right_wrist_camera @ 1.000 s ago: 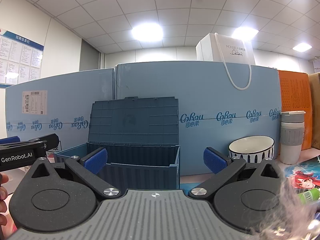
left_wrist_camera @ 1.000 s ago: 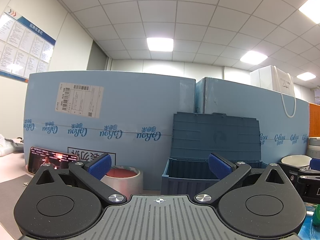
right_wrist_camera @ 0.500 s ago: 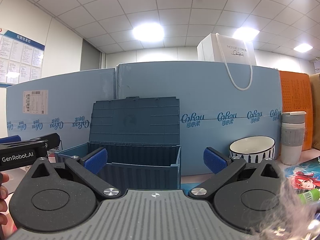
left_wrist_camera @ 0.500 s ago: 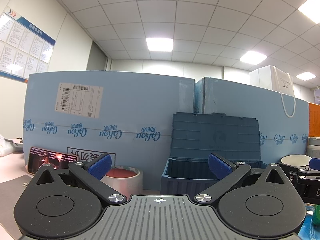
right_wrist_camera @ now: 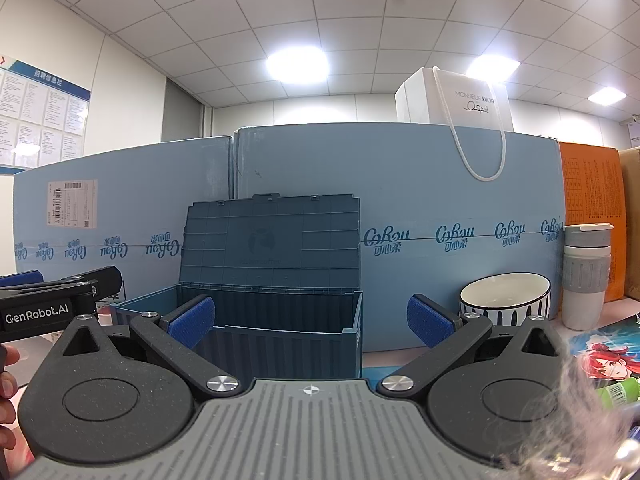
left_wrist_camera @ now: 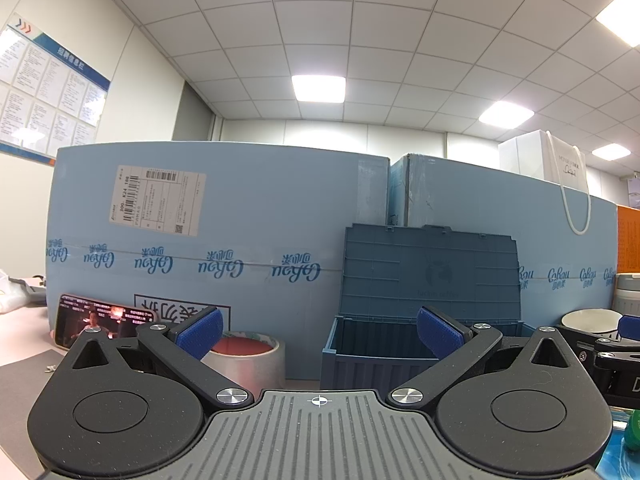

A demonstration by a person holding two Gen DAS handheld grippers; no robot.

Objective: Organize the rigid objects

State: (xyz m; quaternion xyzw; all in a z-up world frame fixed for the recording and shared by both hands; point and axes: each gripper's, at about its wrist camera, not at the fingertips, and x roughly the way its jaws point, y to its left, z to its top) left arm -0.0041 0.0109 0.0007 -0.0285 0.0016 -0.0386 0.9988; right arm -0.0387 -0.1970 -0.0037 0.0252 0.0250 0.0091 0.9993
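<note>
A dark blue storage box (left_wrist_camera: pixel 384 354) with its lid up stands on the desk against light blue cartons; it also shows in the right wrist view (right_wrist_camera: pixel 280 320). My left gripper (left_wrist_camera: pixel 318 334) is open and empty, held level in front of the box and a roll of tape (left_wrist_camera: pixel 248 354). My right gripper (right_wrist_camera: pixel 310 322) is open and empty, facing the box's front. A white bowl (right_wrist_camera: pixel 505 299) with a striped side and a grey-white tumbler (right_wrist_camera: pixel 586 276) stand right of the box. A green bottle (right_wrist_camera: pixel 618 390) lies at the lower right.
A phone (left_wrist_camera: pixel 98 320) with a lit screen leans on the cartons at left. A white gift bag (right_wrist_camera: pixel 456 96) sits on top of the cartons. An orange box (right_wrist_camera: pixel 592 216) stands at far right. An illustrated mat (right_wrist_camera: pixel 600 354) lies under the bottle.
</note>
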